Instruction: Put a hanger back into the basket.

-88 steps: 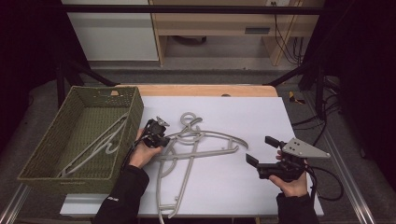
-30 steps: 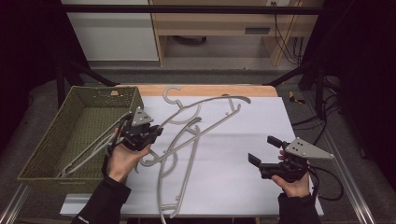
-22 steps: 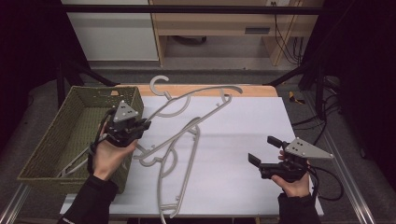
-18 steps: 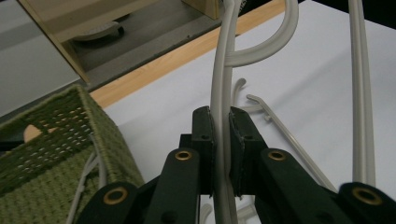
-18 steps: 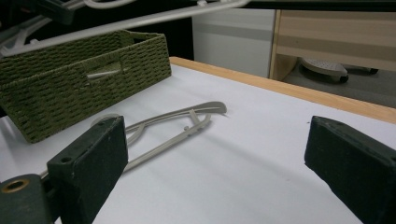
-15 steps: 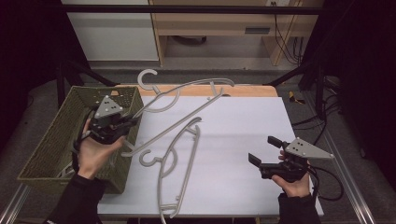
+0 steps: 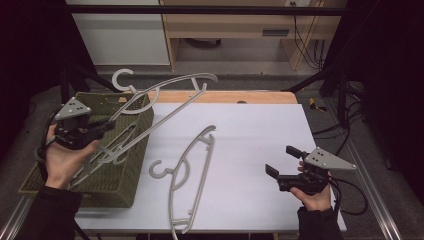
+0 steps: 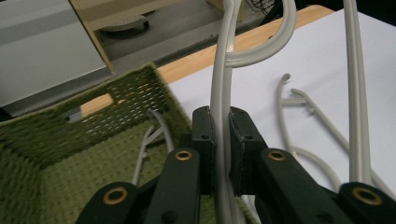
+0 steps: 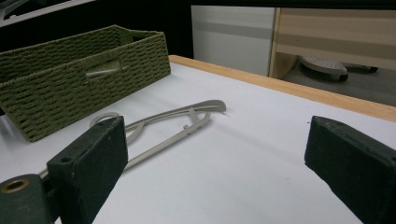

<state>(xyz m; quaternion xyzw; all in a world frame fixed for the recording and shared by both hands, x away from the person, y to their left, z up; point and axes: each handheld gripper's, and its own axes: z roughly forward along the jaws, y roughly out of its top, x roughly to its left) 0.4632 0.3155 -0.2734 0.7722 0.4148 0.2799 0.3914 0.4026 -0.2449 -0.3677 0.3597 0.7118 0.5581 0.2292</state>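
Since the earlier frames, left tool (image 7: 98,126) has carried one hanger (image 7: 165,95) off the table (image 7: 260,130) and out over the basket (image 7: 131,176); second hanger (image 7: 189,170) and right tool (image 7: 280,169) haven't shifted.

Left tool is clamped on the hanger's bar, pads (image 8: 205,140) pinching it from both sides. Right tool is apart, nothing between its jaws, parked at the table's right side.

Key relation: held hanger's long axis runs diagonally, from the tool over the basket up and right to hook (image 7: 121,80) and shoulder, which overhang the basket's far corner and the table edge. My read: it has to swing parallel to the basket's long side before lowering, else the far end catches the rim.

One hanger (image 8: 148,140) lies in the basket already. Second hanger lies mid-table, long axis near-to-far, closer to the left hand.
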